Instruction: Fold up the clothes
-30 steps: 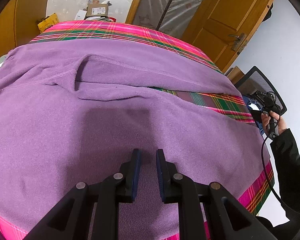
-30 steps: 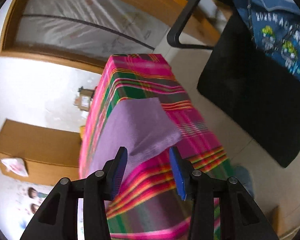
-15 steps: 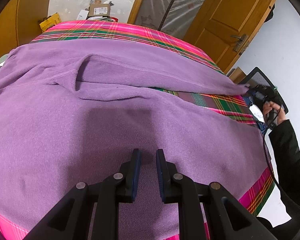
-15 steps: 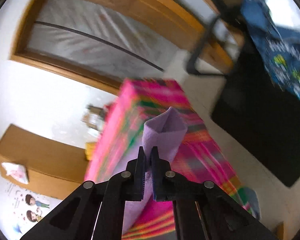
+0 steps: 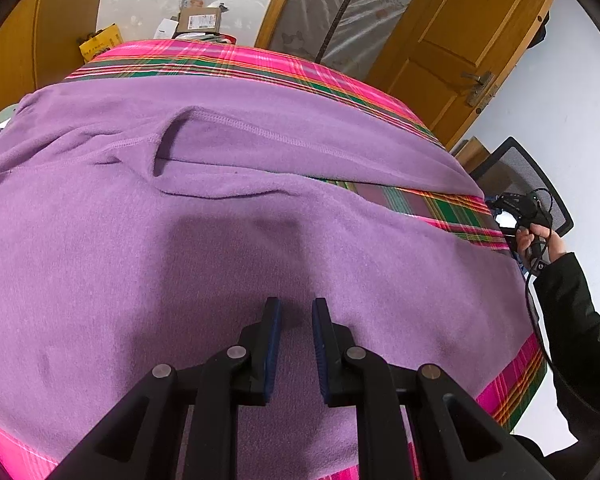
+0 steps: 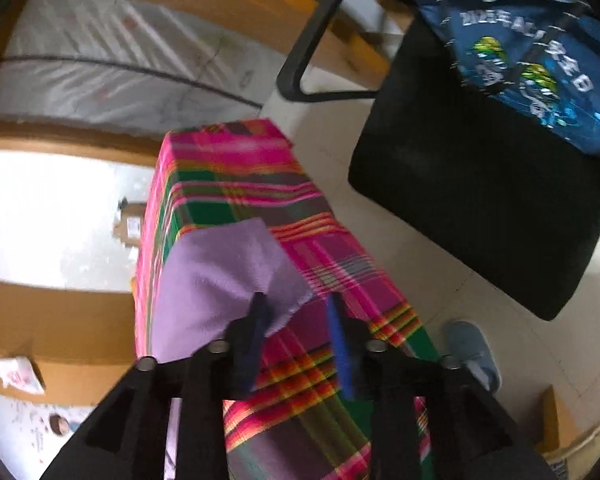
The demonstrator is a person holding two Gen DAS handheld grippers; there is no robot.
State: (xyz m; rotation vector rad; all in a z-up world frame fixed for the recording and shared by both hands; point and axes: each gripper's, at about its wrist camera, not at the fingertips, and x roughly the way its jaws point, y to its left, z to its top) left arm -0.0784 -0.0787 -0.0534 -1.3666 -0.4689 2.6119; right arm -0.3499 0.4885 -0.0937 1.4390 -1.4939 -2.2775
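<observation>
A purple fleece garment (image 5: 220,248) lies spread across the table's pink and green plaid cloth (image 5: 236,60). My left gripper (image 5: 296,308) hovers low over the garment's near part, its fingers a little apart, open, with nothing between them. One long sleeve (image 5: 340,148) runs to the right edge. In the right wrist view the sleeve's end (image 6: 224,268) drapes over the table's corner. My right gripper (image 6: 296,304) stands open just below it, its left finger overlapping the sleeve's edge. A hand (image 5: 540,240) holds that gripper (image 5: 520,206) at the table's right side.
A black office chair (image 6: 480,208) stands close to the table's right side, with a dark blue printed garment (image 6: 540,60) over it. A grey slipper (image 6: 472,352) lies on the floor. A wooden door (image 5: 460,40) and cardboard boxes (image 5: 200,22) are behind the table.
Half a second ago my right gripper was shut on the lifted sleeve end; now it is open and the sleeve end lies over the table's corner. The left gripper has stayed put.
</observation>
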